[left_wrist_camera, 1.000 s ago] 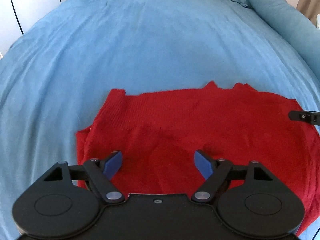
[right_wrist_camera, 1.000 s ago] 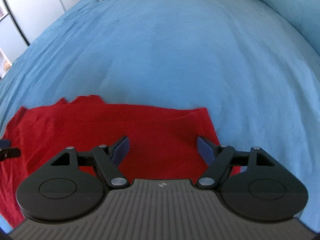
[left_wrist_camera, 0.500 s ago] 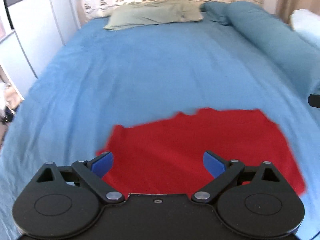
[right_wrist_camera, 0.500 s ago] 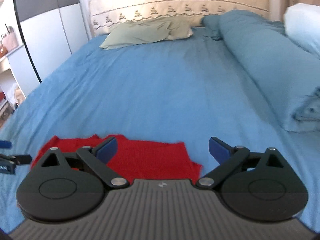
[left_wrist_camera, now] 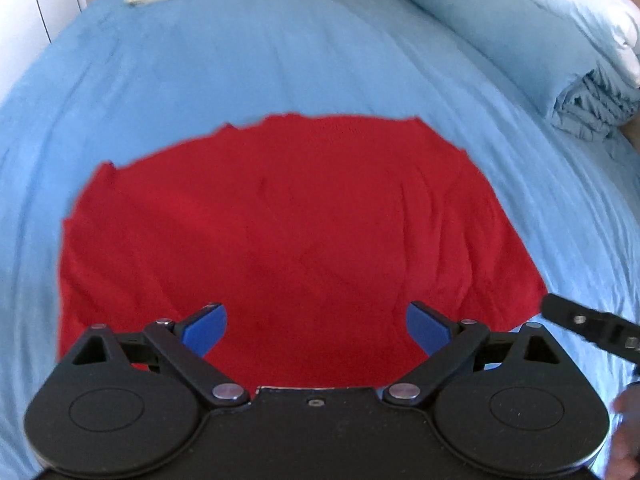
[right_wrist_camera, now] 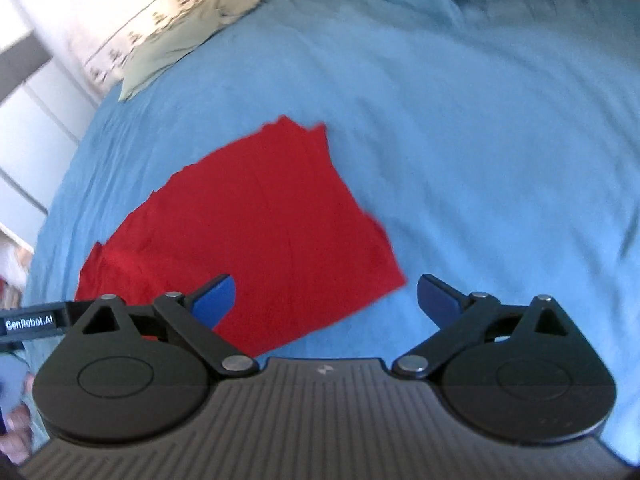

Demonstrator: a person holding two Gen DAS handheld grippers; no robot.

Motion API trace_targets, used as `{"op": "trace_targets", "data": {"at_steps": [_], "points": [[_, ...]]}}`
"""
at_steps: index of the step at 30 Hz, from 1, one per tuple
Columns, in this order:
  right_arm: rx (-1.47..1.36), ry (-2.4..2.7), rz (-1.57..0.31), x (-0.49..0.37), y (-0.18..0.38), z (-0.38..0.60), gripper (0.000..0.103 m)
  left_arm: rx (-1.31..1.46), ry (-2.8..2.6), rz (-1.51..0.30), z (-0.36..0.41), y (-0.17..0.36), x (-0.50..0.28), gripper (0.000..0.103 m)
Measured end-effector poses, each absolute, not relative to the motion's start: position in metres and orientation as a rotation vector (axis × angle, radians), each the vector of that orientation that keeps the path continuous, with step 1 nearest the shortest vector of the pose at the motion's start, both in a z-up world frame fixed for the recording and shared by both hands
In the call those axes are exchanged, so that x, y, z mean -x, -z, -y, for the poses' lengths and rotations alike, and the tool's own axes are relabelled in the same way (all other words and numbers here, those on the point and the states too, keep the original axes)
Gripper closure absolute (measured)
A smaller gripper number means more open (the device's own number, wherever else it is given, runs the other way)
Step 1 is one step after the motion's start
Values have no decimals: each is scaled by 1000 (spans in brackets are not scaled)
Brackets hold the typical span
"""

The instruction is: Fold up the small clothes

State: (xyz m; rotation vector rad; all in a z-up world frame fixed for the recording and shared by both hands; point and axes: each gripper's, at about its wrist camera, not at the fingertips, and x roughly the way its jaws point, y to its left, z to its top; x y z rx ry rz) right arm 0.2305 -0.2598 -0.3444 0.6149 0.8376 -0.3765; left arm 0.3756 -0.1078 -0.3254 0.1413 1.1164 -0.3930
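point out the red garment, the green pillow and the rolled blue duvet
red garment [left_wrist_camera: 288, 216], left wrist view, middle of the flat cloth
green pillow [right_wrist_camera: 180, 46], right wrist view, middle of its top face
rolled blue duvet [left_wrist_camera: 500, 36], left wrist view, top of the roll

Left claw [left_wrist_camera: 316, 326] and right claw [right_wrist_camera: 325, 300] both gape wide, gripping nothing.

— What is filling the room?
— A bed [left_wrist_camera: 280, 52] under a blue sheet, daylight falling across it.
— And at its head?
— A pale green pillow [right_wrist_camera: 180, 44] is lying against a cream patterned headboard [right_wrist_camera: 132, 12]; a rolled blue duvet [left_wrist_camera: 520, 40] is resting along the side.
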Motion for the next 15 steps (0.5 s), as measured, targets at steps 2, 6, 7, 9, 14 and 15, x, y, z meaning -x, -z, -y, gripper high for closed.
{"op": "trace_targets", "data": {"at_steps": [2, 6, 7, 9, 14, 15], "points": [[-687, 418, -838, -235, 369, 265, 0, -138, 395, -1116, 112, 334, -379, 5], [-826, 495, -828, -237, 399, 279, 2, -132, 388, -1108, 116, 338, -381, 5], [-841, 493, -800, -237, 399, 281, 2, -127, 387, -1113, 116, 338, -382, 5], [-838, 475, -785, -241, 400, 284, 5, -113, 390, -1120, 116, 340, -384, 5], [-800, 425, -797, -256, 403, 298, 18, -104, 402, -1118, 118, 340, -386, 5], [-810, 420, -798, -256, 406, 302, 19, -105, 401, -1118, 118, 341, -385, 5]]}}
